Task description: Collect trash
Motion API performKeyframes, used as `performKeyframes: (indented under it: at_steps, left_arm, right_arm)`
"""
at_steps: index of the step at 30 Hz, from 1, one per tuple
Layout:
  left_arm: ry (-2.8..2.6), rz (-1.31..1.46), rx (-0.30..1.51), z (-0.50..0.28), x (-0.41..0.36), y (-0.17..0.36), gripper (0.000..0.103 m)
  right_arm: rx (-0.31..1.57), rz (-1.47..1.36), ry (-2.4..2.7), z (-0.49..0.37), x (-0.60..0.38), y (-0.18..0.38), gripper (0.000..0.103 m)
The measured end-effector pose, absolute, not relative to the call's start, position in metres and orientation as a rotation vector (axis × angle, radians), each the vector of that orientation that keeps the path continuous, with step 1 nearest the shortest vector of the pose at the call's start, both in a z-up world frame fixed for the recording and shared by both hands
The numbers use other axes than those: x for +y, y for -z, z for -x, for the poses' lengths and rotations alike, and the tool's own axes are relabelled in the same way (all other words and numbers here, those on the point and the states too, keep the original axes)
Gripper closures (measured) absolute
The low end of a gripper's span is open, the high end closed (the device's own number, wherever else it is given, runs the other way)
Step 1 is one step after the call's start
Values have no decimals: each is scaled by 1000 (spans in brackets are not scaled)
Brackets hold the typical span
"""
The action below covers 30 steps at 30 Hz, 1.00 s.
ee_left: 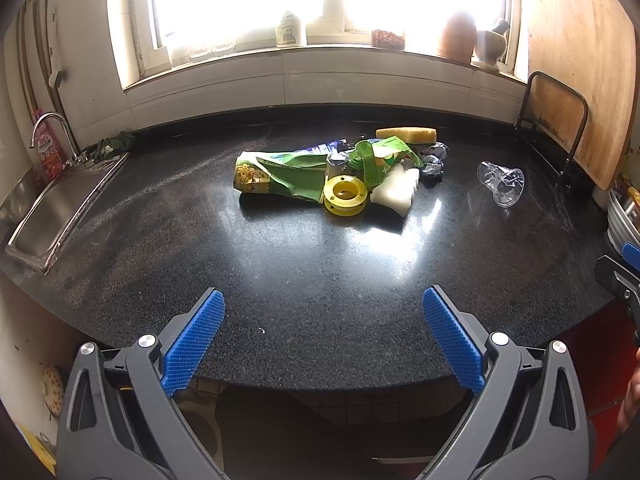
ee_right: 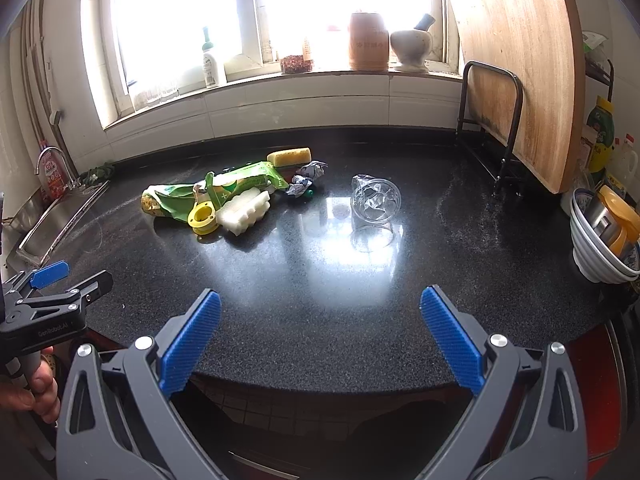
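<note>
A heap of trash lies mid-counter: a green crumpled snack bag point(ee_left: 280, 170) point(ee_right: 176, 200), a yellow plastic spool point(ee_left: 345, 194) point(ee_right: 203, 216), a white foam block point(ee_left: 394, 188) point(ee_right: 244, 210), crumpled foil wrappers point(ee_left: 434, 158) point(ee_right: 308, 176) and a yellow sponge point(ee_left: 406, 134) point(ee_right: 289, 156). To its right a clear plastic cup point(ee_left: 502, 182) point(ee_right: 374, 200) lies on its side. My left gripper point(ee_left: 323, 320) hangs open over the counter's near edge, well short of the heap. My right gripper point(ee_right: 320, 320) is open too, near the front edge, with the cup ahead.
A steel sink point(ee_left: 48, 208) with a faucet point(ee_left: 50, 128) sits at the left. Leaning at the right is a large wooden board point(ee_right: 516, 64) in a metal rack point(ee_right: 492, 120). Stacked bowls point(ee_right: 600, 236) stand far right. Jars and a mortar point(ee_right: 412, 48) line the windowsill.
</note>
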<state>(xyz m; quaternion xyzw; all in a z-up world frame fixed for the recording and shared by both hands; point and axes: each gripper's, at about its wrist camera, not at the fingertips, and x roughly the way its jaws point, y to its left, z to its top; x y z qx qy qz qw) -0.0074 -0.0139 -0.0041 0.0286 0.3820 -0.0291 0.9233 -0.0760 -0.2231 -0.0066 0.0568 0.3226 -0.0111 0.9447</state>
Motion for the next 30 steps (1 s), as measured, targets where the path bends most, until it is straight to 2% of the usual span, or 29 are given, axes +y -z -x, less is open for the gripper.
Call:
performKeyframes:
  at_steps: [25, 30]
  left_arm:
    - [68, -75, 787, 7, -17, 4, 6]
    - [61, -164, 771, -1, -14, 1, 6]
  right_arm:
    - [661, -114, 21, 76, -223, 8, 6]
    - [677, -112, 25, 69, -224, 13, 6]
